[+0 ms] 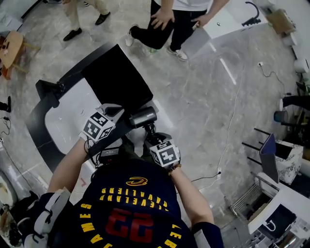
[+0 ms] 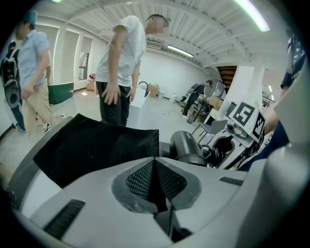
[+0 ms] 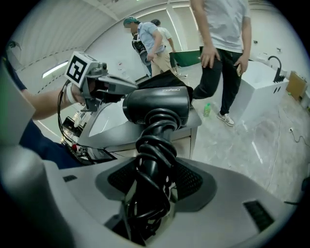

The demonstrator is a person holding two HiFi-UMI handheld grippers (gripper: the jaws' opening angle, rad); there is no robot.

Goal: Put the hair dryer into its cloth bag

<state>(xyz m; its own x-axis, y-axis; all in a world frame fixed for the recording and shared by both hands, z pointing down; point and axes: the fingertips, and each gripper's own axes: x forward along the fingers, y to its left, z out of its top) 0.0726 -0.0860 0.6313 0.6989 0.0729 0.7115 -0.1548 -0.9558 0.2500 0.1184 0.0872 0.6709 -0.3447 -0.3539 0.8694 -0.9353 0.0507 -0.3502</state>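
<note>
table [image 1: 68, 121]: white top, dark rim
bystander [image 1: 169, 22]: black trousers, stands beyond table
bottle [image 3: 207, 109]: green, on floor [image 1: 203, 97] by bystander's feet

Probably a lab hall: marble floor [image 1: 193, 97], white counters [image 1: 227, 22], ceiling strip lights [image 2: 252, 14], bystanders [image 2: 121, 72].

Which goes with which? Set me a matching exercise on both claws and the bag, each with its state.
Things:
1. left claw
2. right claw
3. cloth bag

States:
a. shut on the hair dryer, at its cord-wrapped handle
b. black, with the hair dryer outside it
c. shut on an edge of black fabric

Pairs: 1-c, 2-a, 3-b
</note>
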